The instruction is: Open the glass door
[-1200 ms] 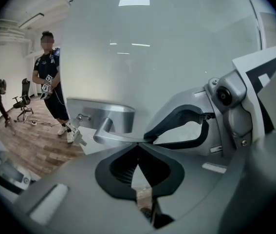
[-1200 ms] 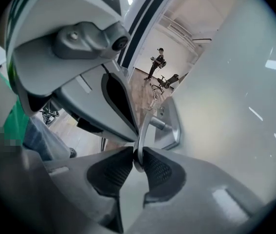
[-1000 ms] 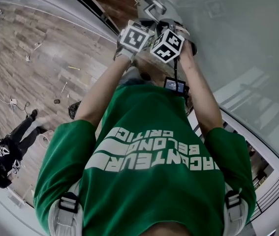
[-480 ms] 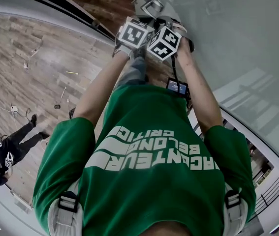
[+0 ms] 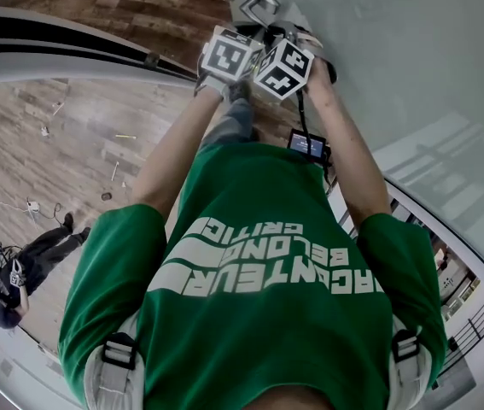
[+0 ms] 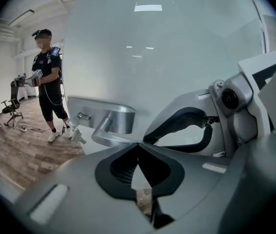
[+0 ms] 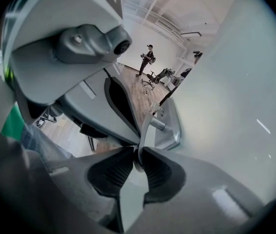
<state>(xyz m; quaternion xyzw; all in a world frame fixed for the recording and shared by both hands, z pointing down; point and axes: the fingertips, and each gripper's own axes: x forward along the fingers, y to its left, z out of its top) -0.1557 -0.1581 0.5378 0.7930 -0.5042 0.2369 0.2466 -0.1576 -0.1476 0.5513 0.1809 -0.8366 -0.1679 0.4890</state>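
Observation:
The frosted glass door (image 5: 412,58) fills the right side of the head view. Its metal lever handle (image 5: 254,5) sits at the top, with both grippers side by side in front of it. In the right gripper view my right gripper (image 7: 138,155) is shut on the thin end of the handle (image 7: 147,130). My left gripper (image 6: 138,145) is shut too, its tips against the end of the handle (image 6: 109,129); I cannot tell if it pinches it. A finger (image 6: 186,118) of the right gripper shows beside it.
Another person in black (image 5: 11,272) stands on the wood floor (image 5: 79,143) to the left, holding grippers. A dark door frame strip (image 5: 54,41) crosses the upper left. An office chair (image 6: 11,108) and cables lie further back.
The floor and the dark frame strip have swung round relative to the door and the holder's body. Both grippers stay at the handle, a little higher in the view.

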